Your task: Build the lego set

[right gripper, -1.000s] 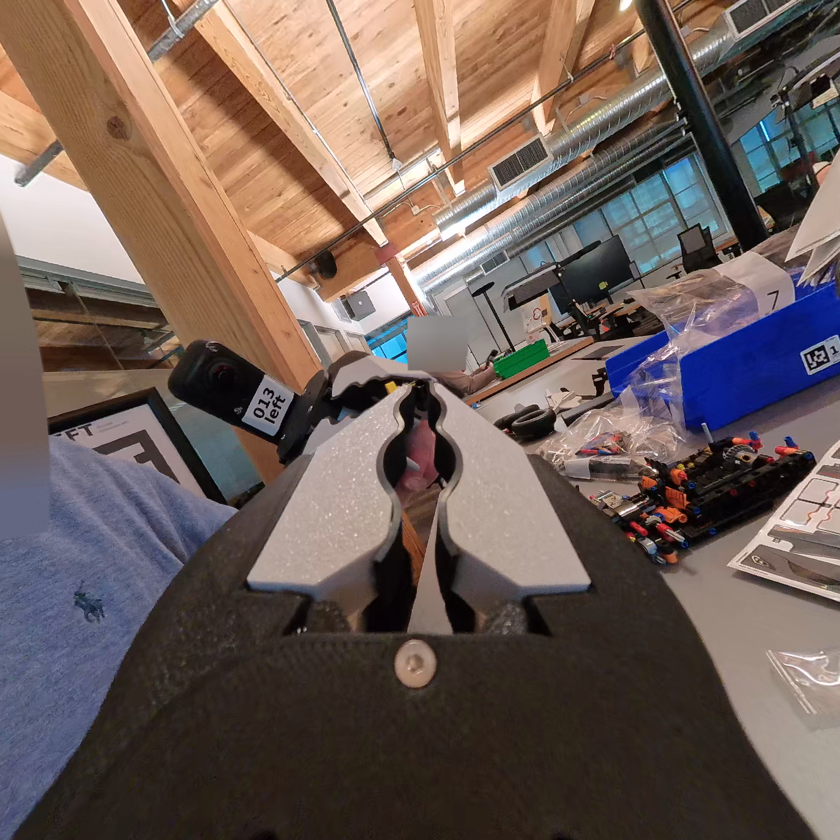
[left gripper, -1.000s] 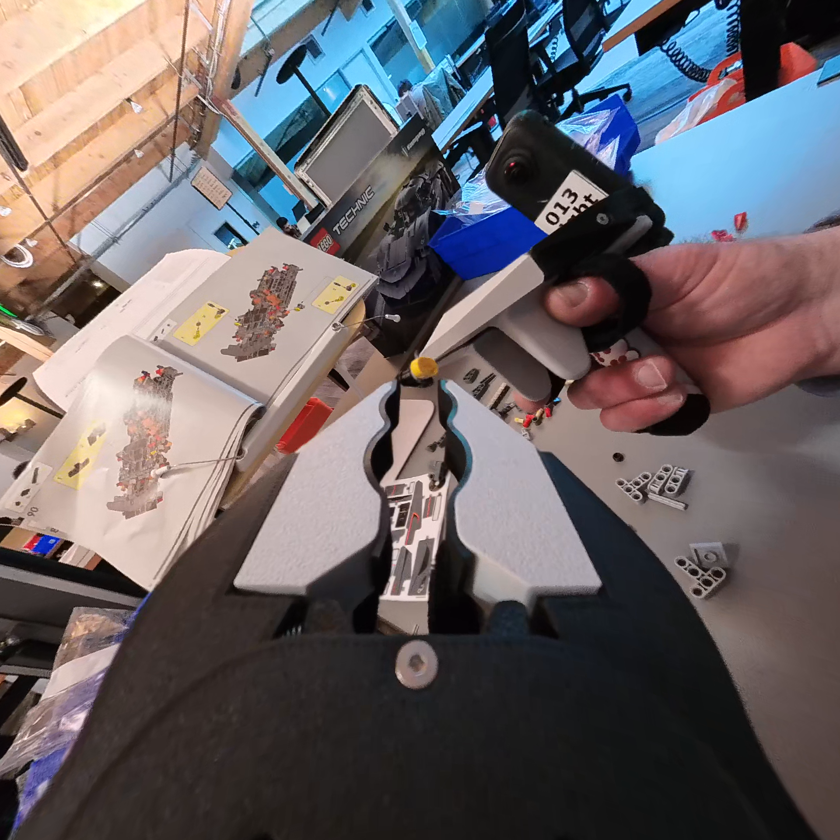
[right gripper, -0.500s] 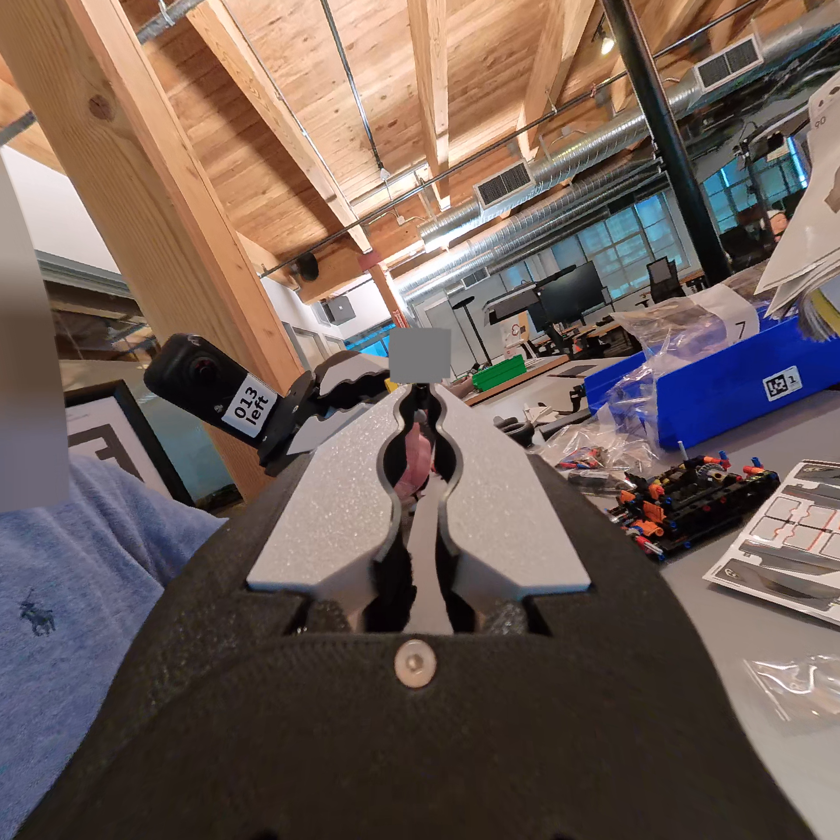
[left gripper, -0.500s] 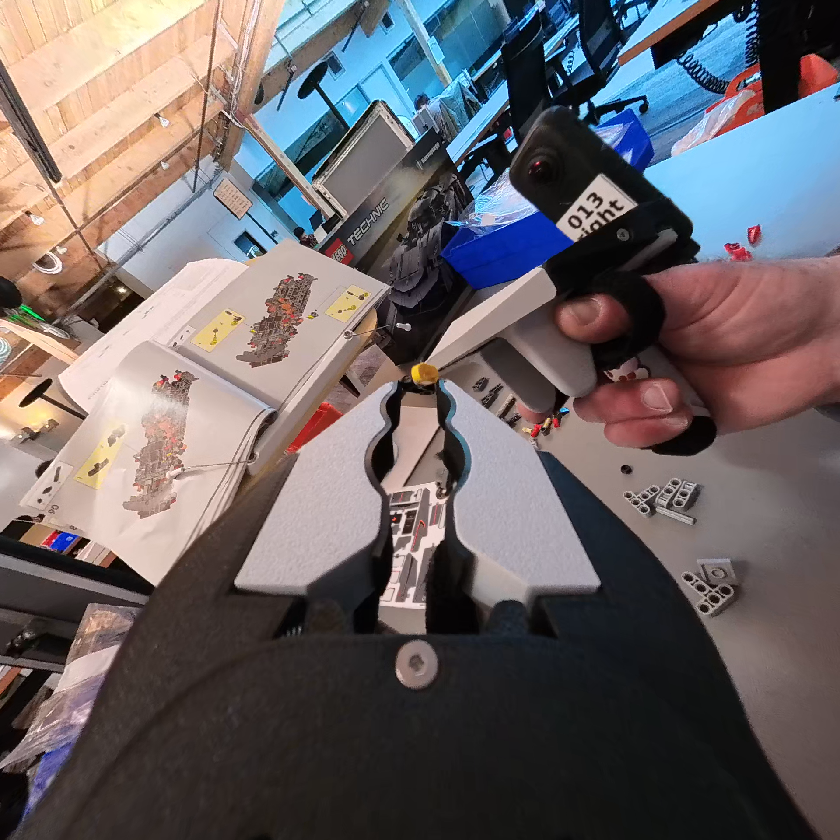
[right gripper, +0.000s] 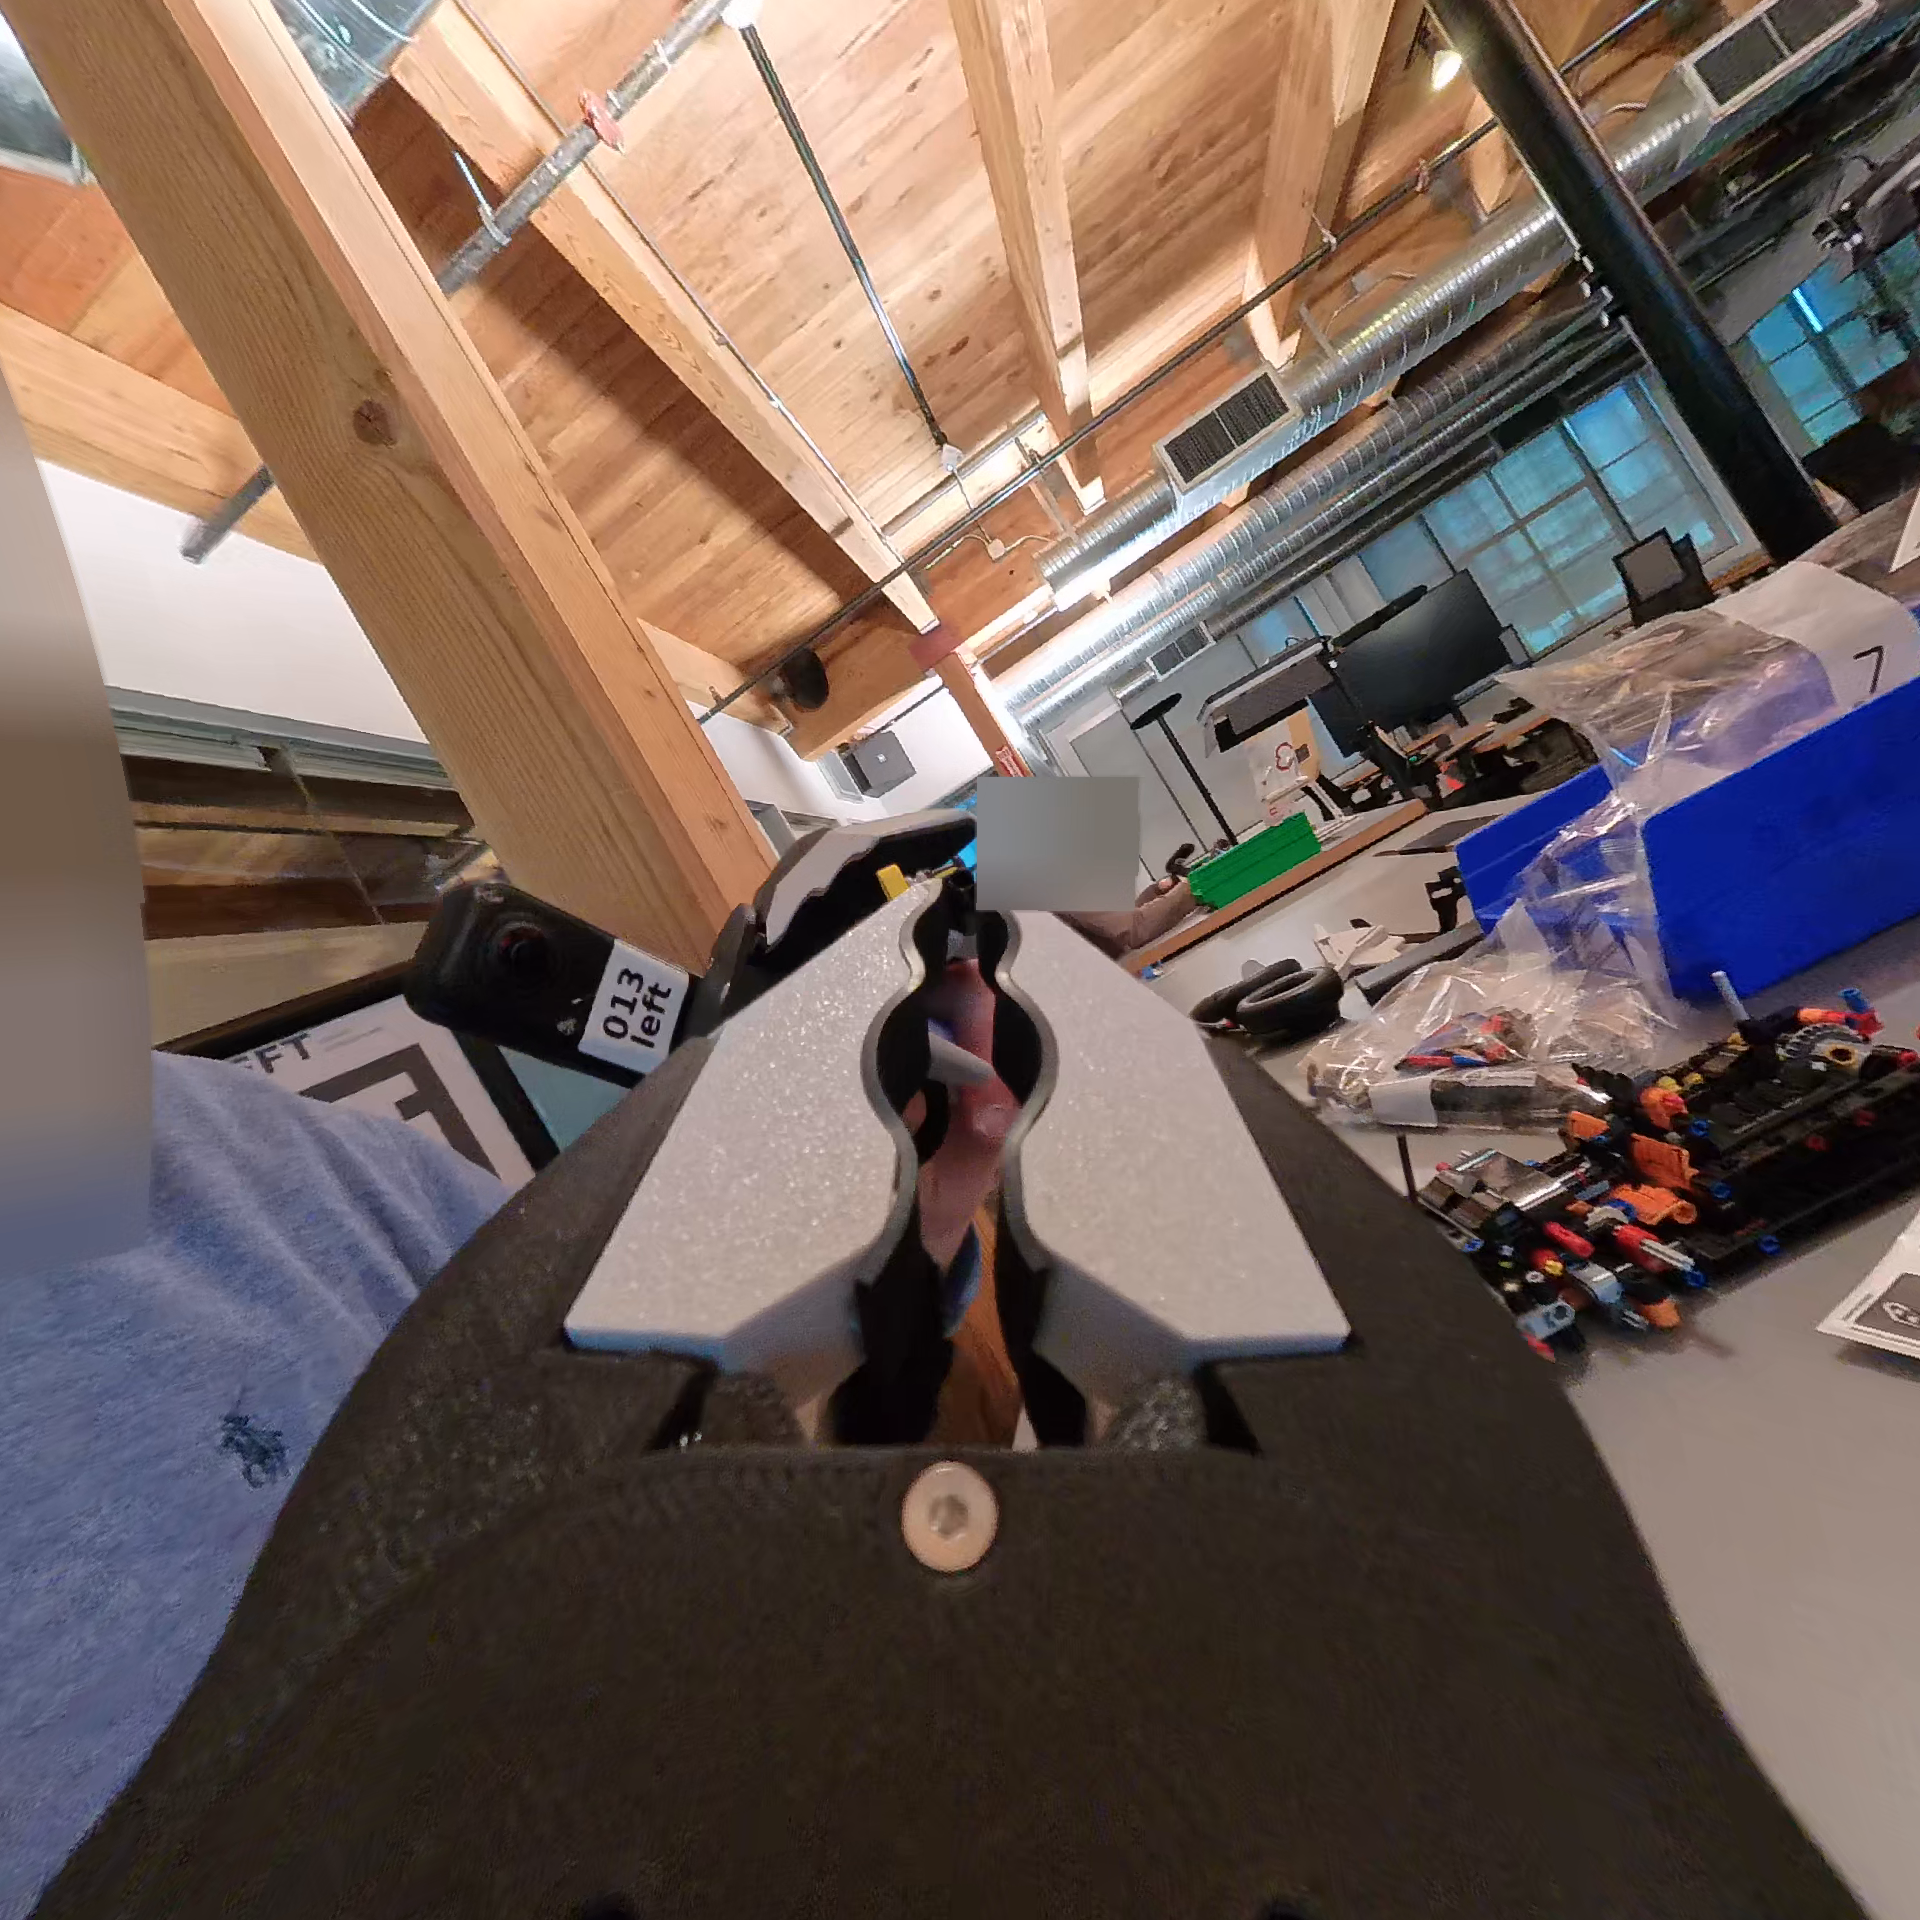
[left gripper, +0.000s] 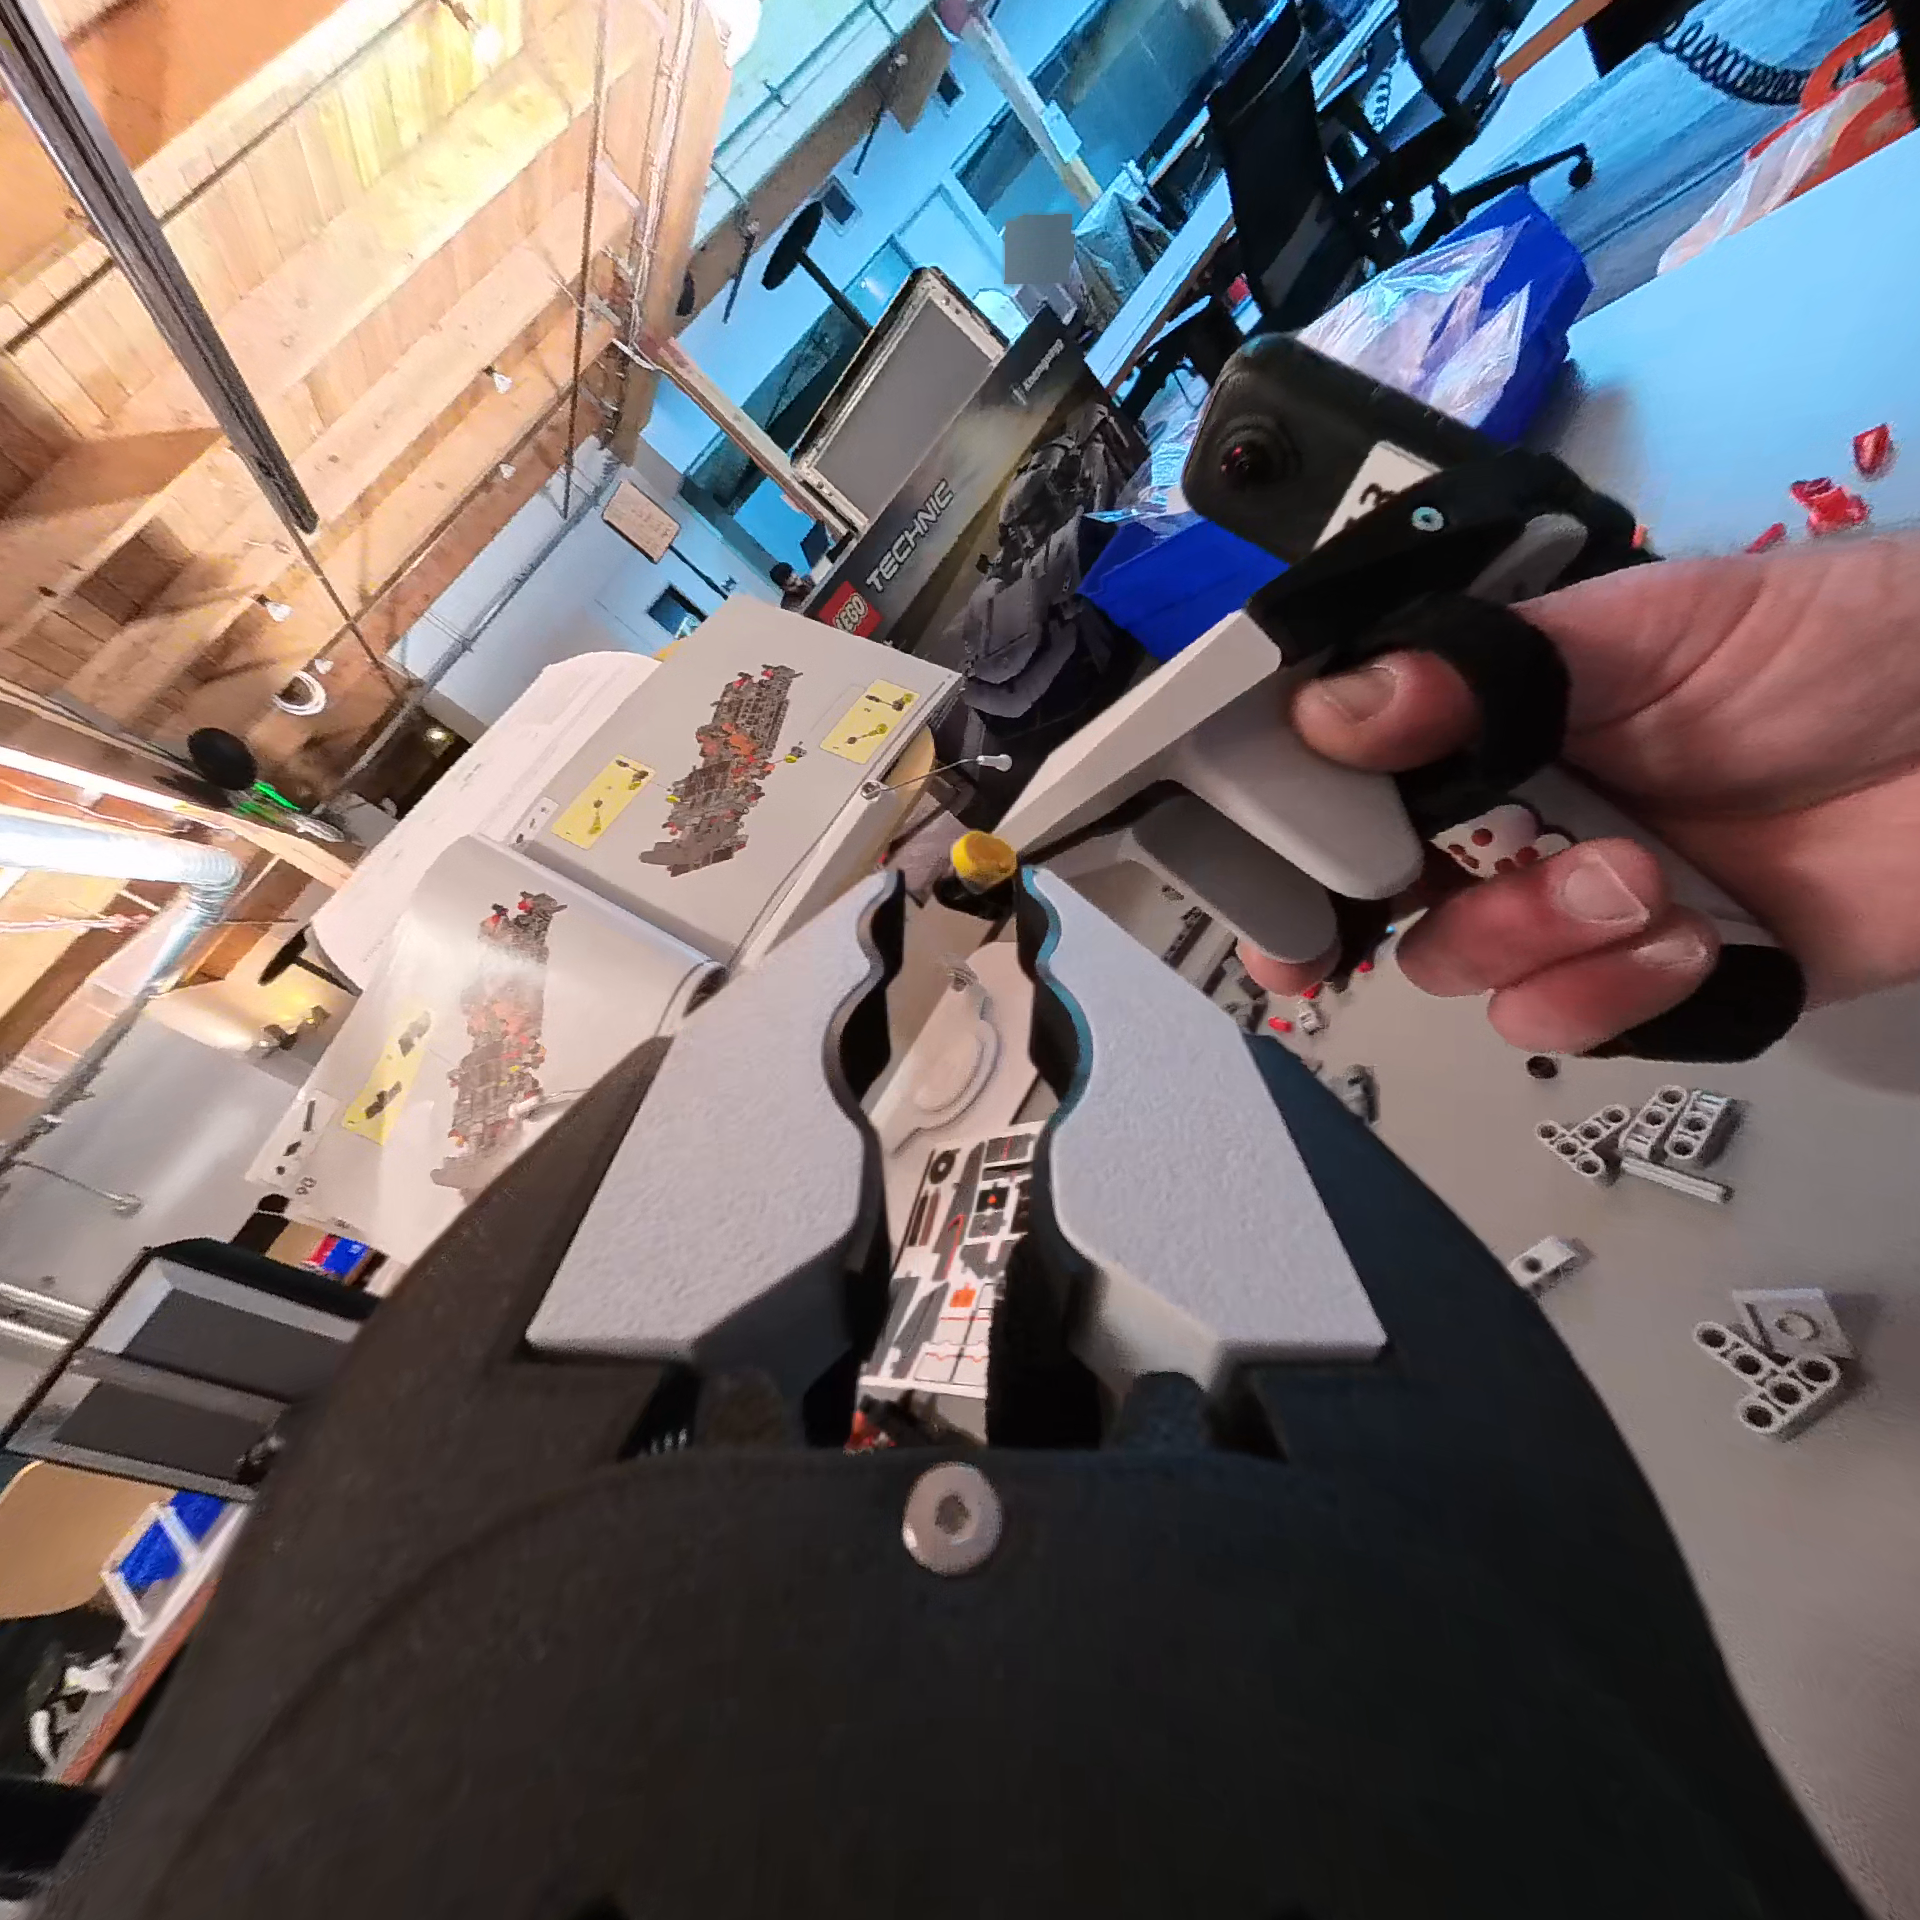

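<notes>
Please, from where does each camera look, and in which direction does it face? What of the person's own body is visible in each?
Left wrist view: sits on the left claw, faces the open instruction booklet and grey table; shows a hand holding the right claw.
Right wrist view: sits on the right claw, faces upward to the wooden ceiling, with the lego model at right; shows a blue sleeve.
Shared: the small yellow piece in the left claw.

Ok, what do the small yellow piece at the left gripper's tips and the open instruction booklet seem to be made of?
The small yellow piece, pinched at the left gripper tips: probably moulded plastic, judging by its solid uniform colour and smooth rounded edge; the blur leaves its gloss unclear. The instruction booklet: printed paper, seemingly coated, since its thin pages curve at the spine and show a soft sheen.
</notes>
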Demonstrator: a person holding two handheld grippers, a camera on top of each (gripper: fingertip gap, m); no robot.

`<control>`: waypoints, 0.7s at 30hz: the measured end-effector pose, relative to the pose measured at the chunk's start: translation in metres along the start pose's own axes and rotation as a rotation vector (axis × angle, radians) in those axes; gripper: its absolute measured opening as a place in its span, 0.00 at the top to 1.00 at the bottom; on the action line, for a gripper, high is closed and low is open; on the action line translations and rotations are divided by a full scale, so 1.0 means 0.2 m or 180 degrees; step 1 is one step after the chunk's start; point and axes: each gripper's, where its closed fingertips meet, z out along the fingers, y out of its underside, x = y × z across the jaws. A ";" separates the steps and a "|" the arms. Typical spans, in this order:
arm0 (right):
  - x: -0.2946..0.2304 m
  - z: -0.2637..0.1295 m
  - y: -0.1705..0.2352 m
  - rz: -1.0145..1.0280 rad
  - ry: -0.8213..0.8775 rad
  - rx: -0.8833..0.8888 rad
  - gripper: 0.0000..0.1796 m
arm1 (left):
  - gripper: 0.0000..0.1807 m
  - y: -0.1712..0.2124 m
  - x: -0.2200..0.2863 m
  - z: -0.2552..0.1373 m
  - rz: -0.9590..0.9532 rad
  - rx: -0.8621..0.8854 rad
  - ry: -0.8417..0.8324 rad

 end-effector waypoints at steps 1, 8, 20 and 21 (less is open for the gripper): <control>0.00 0.00 0.00 0.0027 -0.0012 0.0007 1.00 | 0.89 0.00 0.00 0.00 0.0028 -0.0007 -0.0019; 0.00 0.01 0.00 -0.0005 0.0027 -0.0025 1.00 | 0.92 0.00 0.01 0.00 0.0121 -0.0006 -0.0044; -0.01 0.00 0.01 0.0051 -0.0042 -0.0050 1.00 | 0.93 -0.01 0.02 -0.01 0.0203 -0.0064 0.0112; -0.01 0.00 0.01 0.0038 -0.0046 -0.0079 1.00 | 0.93 -0.01 0.02 -0.01 0.0245 -0.0082 0.0137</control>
